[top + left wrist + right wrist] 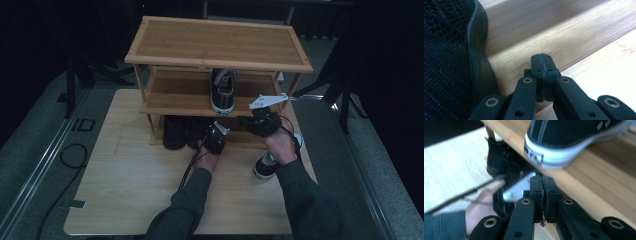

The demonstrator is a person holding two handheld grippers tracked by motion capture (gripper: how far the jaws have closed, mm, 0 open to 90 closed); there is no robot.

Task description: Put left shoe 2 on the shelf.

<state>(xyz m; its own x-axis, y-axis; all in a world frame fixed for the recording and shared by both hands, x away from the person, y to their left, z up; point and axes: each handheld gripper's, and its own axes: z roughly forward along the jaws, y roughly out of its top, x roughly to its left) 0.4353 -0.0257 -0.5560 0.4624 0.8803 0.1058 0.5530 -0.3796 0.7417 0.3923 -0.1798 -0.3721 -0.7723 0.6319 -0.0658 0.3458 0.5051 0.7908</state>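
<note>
Both jaws together, empty: left hand-held gripper [216, 136] at mid-frame by the black shoe [174, 132]; right hand-held gripper [255, 121] beside the rack [218, 42].

**Shoes half hidden, edges cut**

The shoe on the table [267, 162] lies partly under the right hand [280, 145]. Dark shoes [175, 132] on the rack's bottom shelf sit in shadow, details unreadable. In the right gripper view the sneaker [564, 142] is blurred and cropped at the top edge.
</note>
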